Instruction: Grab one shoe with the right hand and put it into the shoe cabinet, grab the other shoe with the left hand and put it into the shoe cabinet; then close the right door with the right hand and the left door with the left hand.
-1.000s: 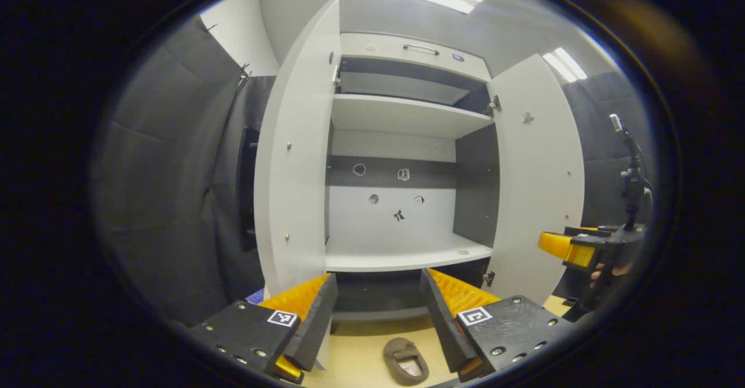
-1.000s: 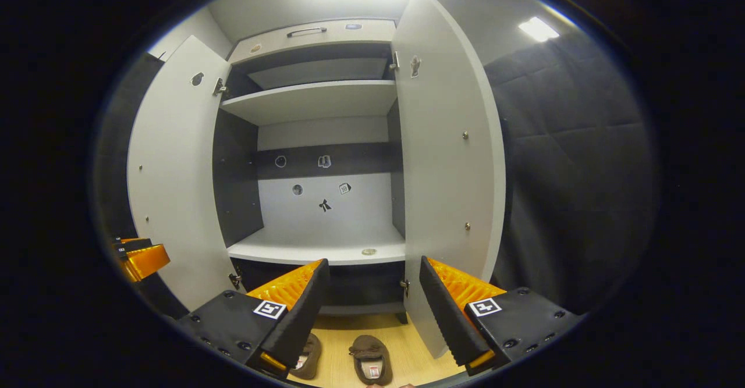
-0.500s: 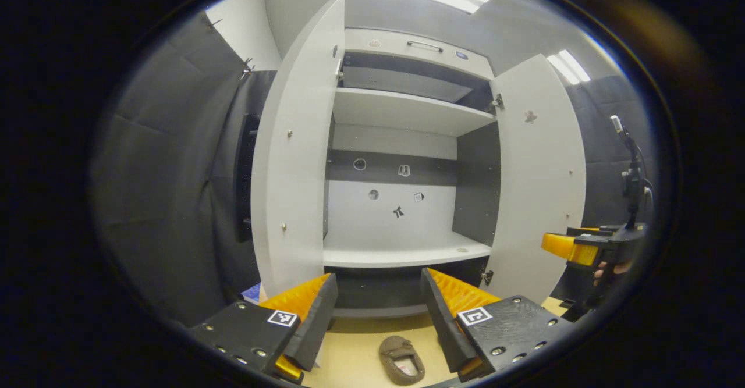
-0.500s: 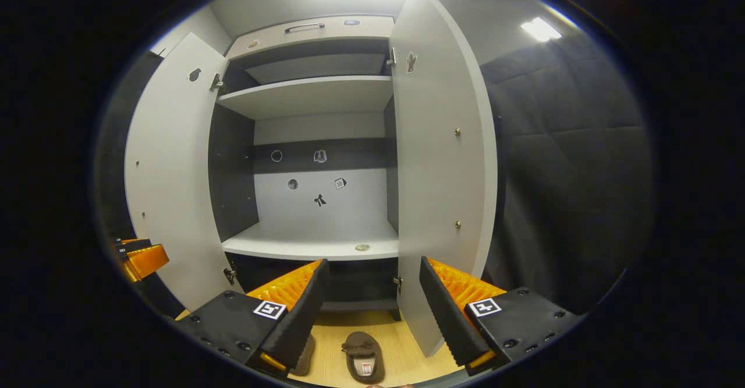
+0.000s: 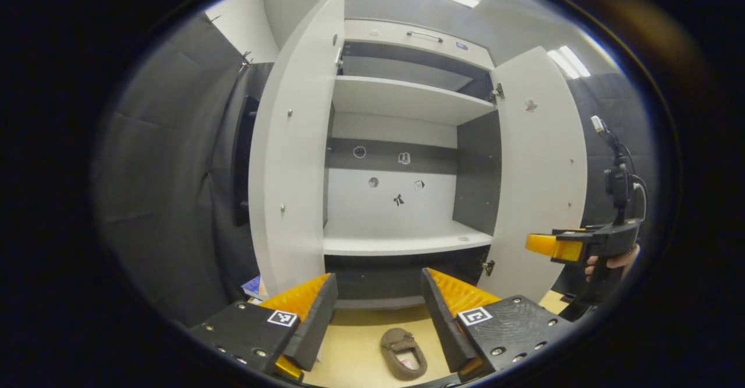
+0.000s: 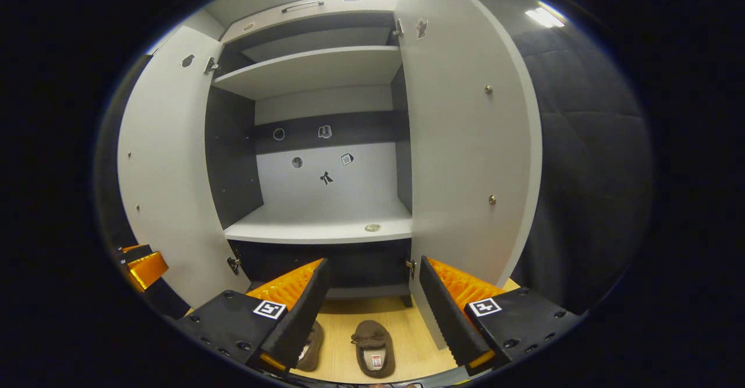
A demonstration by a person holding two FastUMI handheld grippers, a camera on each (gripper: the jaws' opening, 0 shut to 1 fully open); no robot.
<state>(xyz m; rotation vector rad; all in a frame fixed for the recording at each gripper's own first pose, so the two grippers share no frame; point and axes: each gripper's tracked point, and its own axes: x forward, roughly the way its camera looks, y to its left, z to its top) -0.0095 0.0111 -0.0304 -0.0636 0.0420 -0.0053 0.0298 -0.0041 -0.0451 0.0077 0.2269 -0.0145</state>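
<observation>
Both my grippers are wide open and hold nothing. In the right gripper view, my right gripper hangs over two brown shoes at the bottom middle, ready to grab one. The shoe cabinet doors stand open so shoes fit inside.

Booth walls: dark padded cloth, quilted seams visible. White wall patch upper left in left gripper view. Ceiling grey, with 2 bright light panels. Floor: pale wood-look boards. Microphone-like stand at right edge of left gripper view.
</observation>
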